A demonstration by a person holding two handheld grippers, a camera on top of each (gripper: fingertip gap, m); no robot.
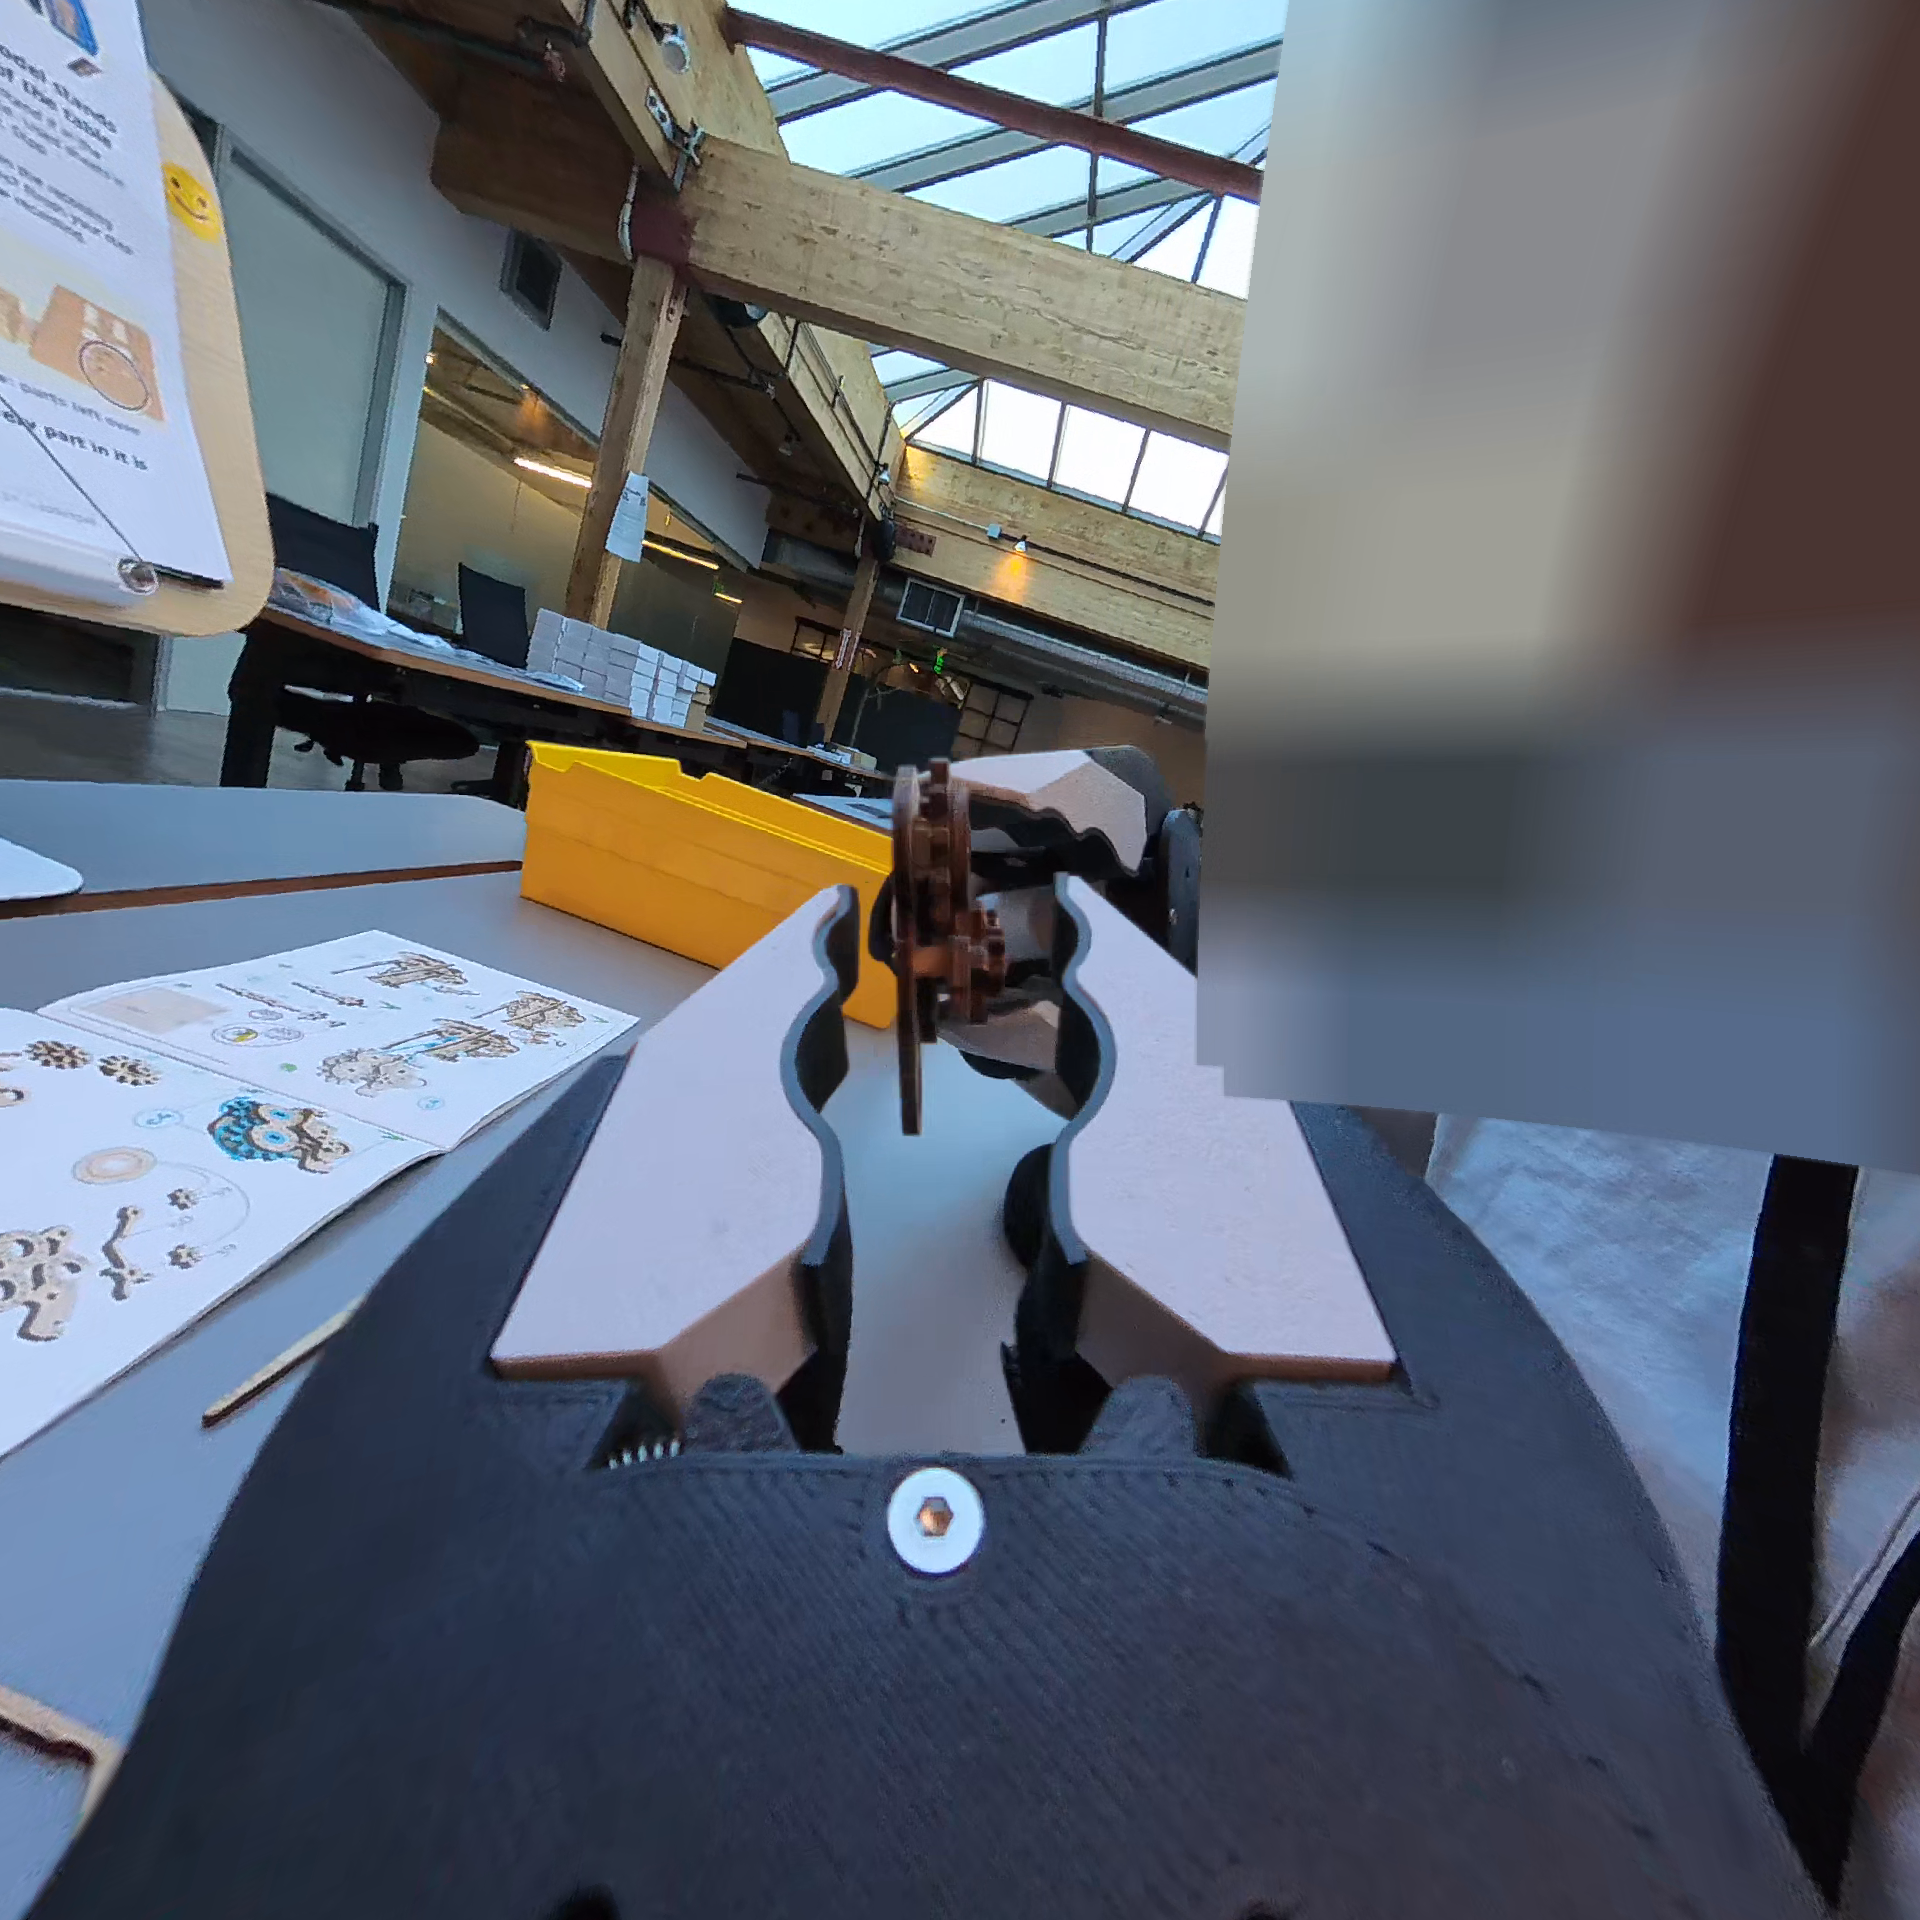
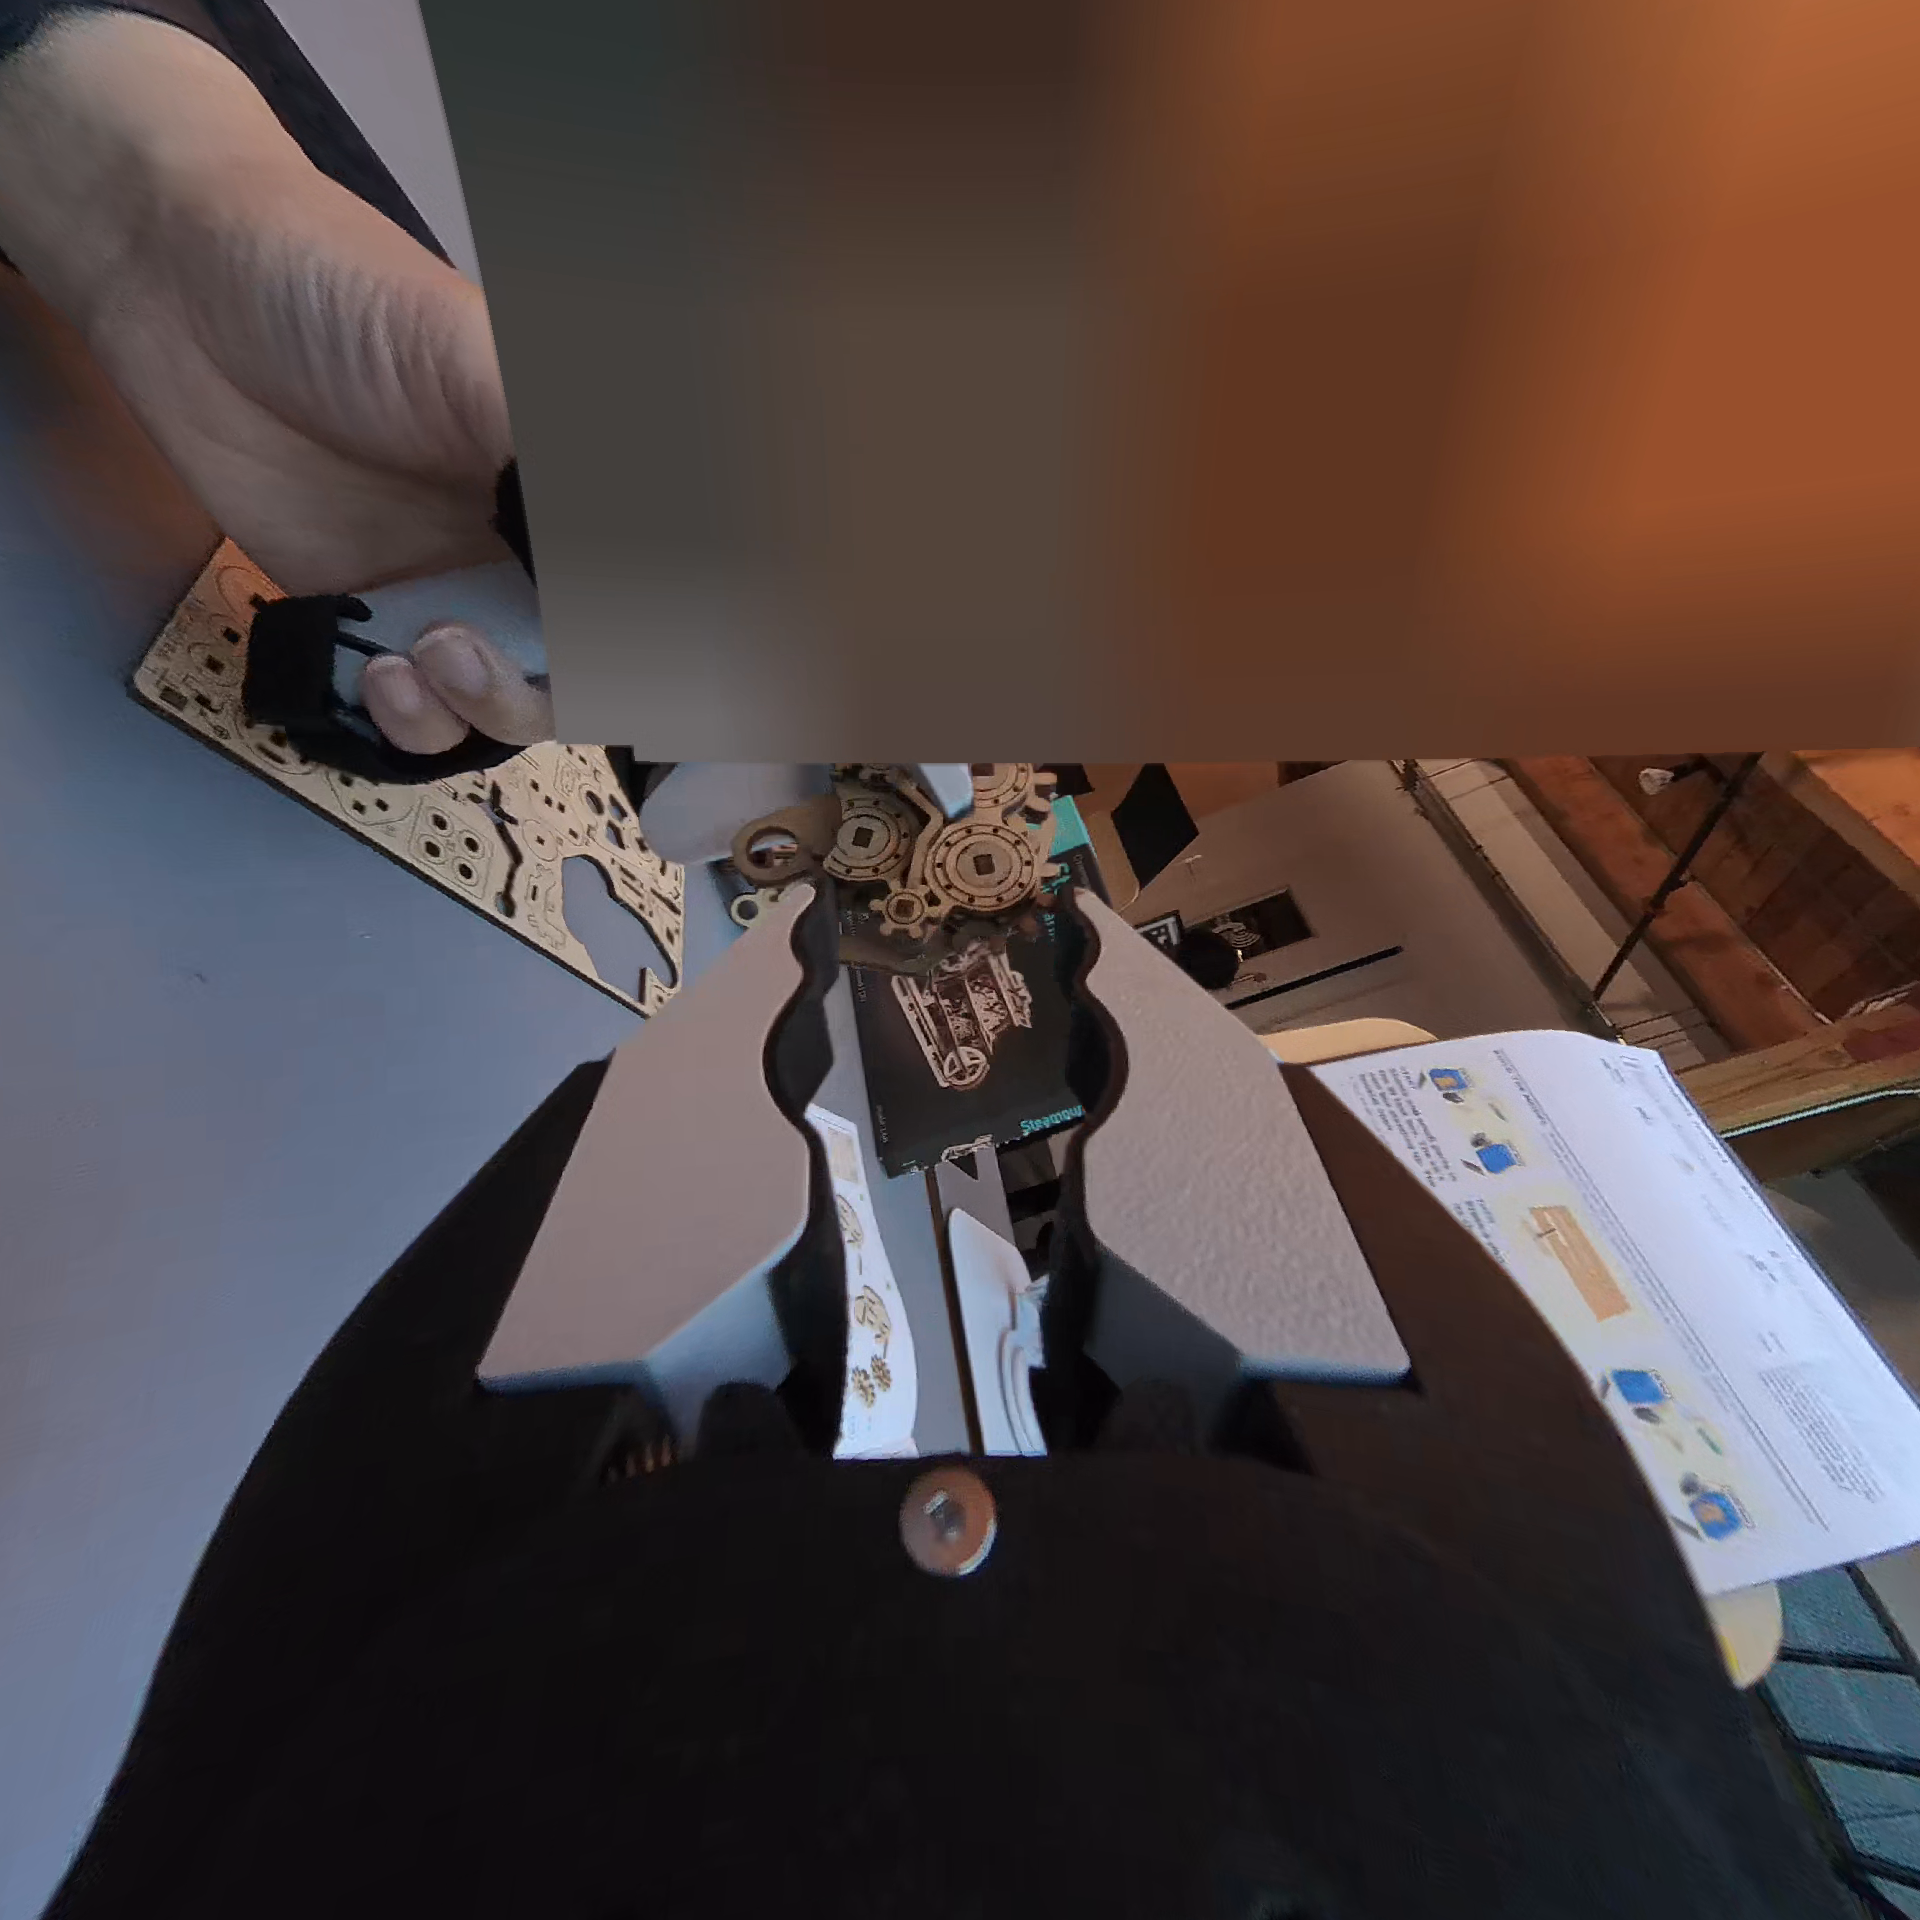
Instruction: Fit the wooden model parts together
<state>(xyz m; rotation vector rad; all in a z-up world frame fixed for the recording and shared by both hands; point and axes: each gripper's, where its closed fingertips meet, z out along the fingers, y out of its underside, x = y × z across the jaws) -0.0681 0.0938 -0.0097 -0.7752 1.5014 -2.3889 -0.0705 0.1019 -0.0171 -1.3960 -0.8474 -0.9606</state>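
Note:
A small wooden model (image 1: 920, 935) of gears and plates hangs edge-on above the grey table (image 1: 312, 831). My right gripper (image 2: 945, 904) is shut on it, tips on either side of the gear cluster (image 2: 935, 862). The right gripper's fingers (image 1: 1060, 810) show in the left wrist view, reaching in from the far right, one above and one below the model. My left gripper (image 1: 956, 899) is open, its tips flanking the model without clamping it. A blur patch hides most of the left gripper in the right wrist view.
A yellow bin (image 1: 707, 862) stands behind the model. An open picture booklet (image 1: 260, 1091) and a thin wooden stick (image 1: 281, 1371) lie left. A punched wooden sheet (image 2: 436, 842), a dark box (image 2: 956, 1039) and a printed page (image 2: 1662, 1299) show. A hand (image 2: 312, 416) is at upper left. My two grippers' fingertips are within a few centimetres of each other.

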